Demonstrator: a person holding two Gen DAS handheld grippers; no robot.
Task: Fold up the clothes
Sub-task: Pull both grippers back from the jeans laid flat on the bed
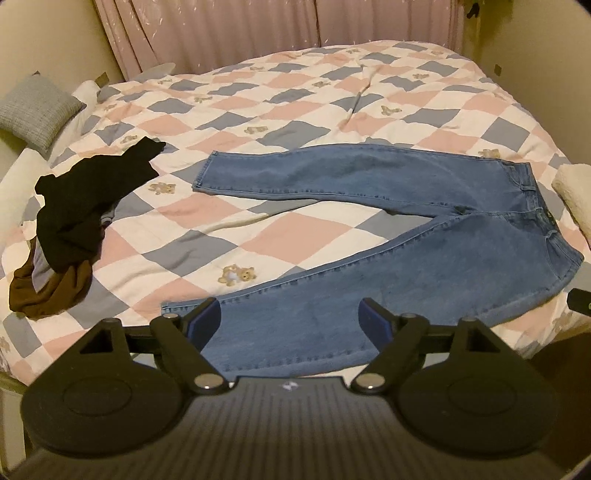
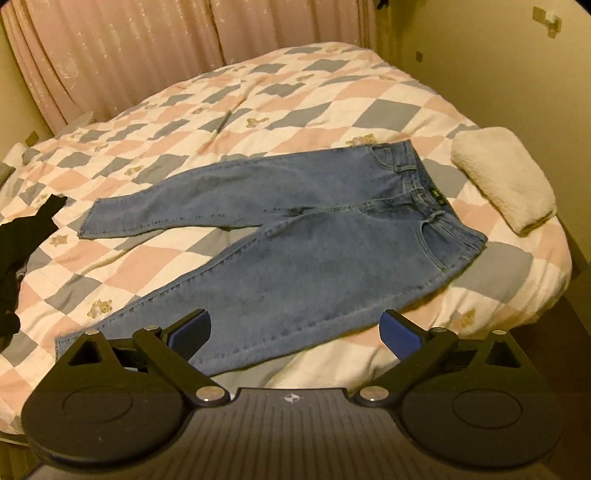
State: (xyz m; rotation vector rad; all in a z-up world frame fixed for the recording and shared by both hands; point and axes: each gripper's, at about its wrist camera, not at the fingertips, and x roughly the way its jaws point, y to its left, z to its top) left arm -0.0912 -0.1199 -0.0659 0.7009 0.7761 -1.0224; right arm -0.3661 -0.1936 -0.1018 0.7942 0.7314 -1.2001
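Blue jeans (image 1: pixel 369 236) lie spread flat on the checked quilt, waistband to the right, legs splayed apart toward the left. My left gripper (image 1: pixel 290 314) hovers open above the lower part of the near leg, close to its hem, holding nothing. In the right wrist view the same jeans (image 2: pixel 295 236) fill the middle, and my right gripper (image 2: pixel 295 328) stands open above the near leg's lower edge, empty. A heap of black and brown clothes (image 1: pixel 70 221) sits at the left of the bed; a part of that heap (image 2: pixel 22 236) shows at the right wrist view's left edge.
The quilt (image 1: pixel 295 96) covers the whole bed. A folded cream towel (image 2: pixel 506 177) lies beyond the waistband at the right edge. A grey pillow (image 1: pixel 33 110) rests at the far left. Pink curtains (image 1: pixel 258 29) hang behind; walls close the right side.
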